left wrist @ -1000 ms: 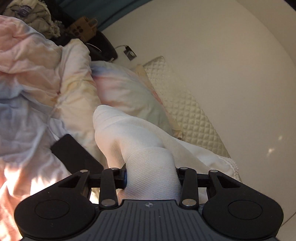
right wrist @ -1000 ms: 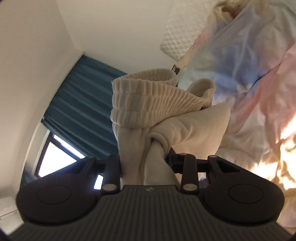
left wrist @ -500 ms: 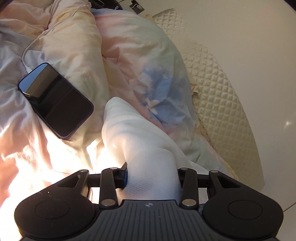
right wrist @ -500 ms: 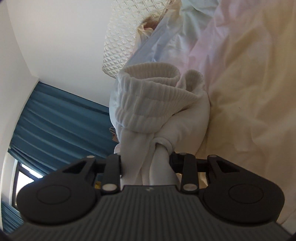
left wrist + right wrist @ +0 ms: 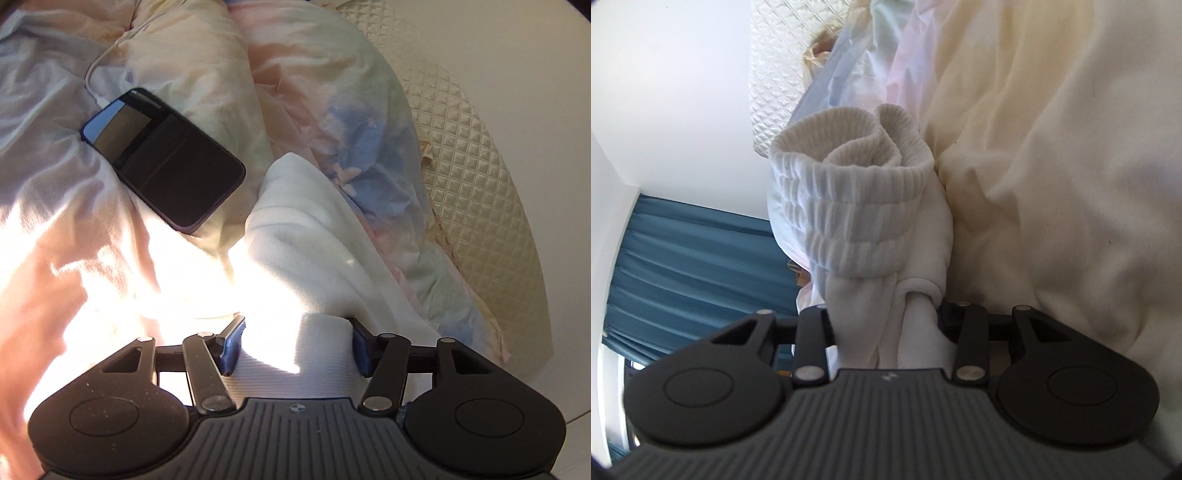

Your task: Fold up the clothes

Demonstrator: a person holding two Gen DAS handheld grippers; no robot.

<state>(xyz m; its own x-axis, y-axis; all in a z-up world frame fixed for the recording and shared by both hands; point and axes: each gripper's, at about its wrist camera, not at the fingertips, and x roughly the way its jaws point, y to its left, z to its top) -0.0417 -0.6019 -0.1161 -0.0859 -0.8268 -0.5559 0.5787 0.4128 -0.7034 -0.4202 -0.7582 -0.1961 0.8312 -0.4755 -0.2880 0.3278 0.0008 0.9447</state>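
Lower part of white ribbed sock [image 5: 306,236] hidden behind left gripper body. Sunlit pastel duvet [image 5: 110,258] overexposed, detail lost. Blue pleated curtain [image 5: 694,258] cut off by frame edge.

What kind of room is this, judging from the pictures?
Most likely a bedroom. A rumpled pastel duvet covers what looks like a bed, with a quilted pillow against the wall, a phone lying on the bedding, and a blue curtain beside it.

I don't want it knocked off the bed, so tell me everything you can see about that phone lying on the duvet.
The phone is a dark slab with rounded corners and a bluish rim, lying screen up and dark, reflecting light at its far end. It rests aslant on the crumpled pastel duvet, left of the white sock. A white cable runs to its far corner. Nothing else touches it.
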